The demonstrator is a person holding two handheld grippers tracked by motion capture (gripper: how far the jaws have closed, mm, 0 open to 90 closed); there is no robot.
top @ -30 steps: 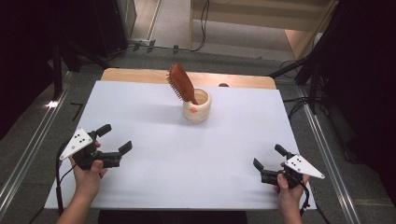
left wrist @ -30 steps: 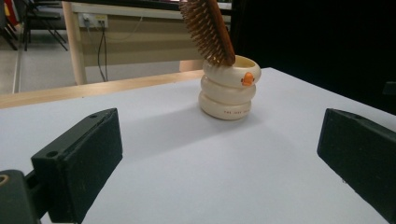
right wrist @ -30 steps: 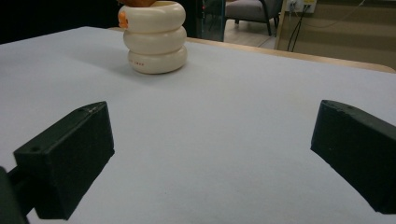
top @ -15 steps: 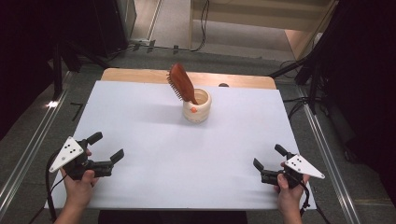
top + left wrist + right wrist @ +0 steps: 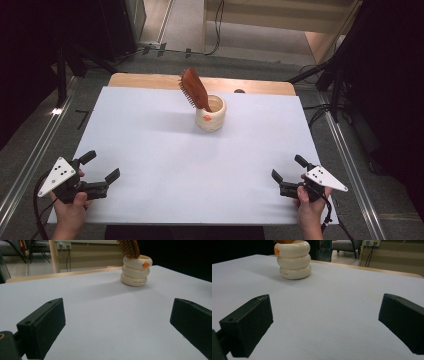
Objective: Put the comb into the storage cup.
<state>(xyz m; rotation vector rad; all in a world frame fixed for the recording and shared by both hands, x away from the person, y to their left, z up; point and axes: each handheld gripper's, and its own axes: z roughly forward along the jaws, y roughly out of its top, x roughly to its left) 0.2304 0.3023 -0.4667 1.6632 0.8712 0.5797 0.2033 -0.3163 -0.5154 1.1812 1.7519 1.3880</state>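
While the brown wooden hairbrush (image 5: 194, 89) leaned in the cream ringed cup (image 5: 211, 114), perhaps ceramic, the left gripper (image 5: 100, 168) and right gripper (image 5: 289, 168) gaped empty.

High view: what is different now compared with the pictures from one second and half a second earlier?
The left gripper moved back toward the person and outward to the near left corner of the table, open and empty throughout. Nothing was taken or let go. The right gripper stayed at the near right corner, open. The hairbrush still stands tilted in the cream cup.
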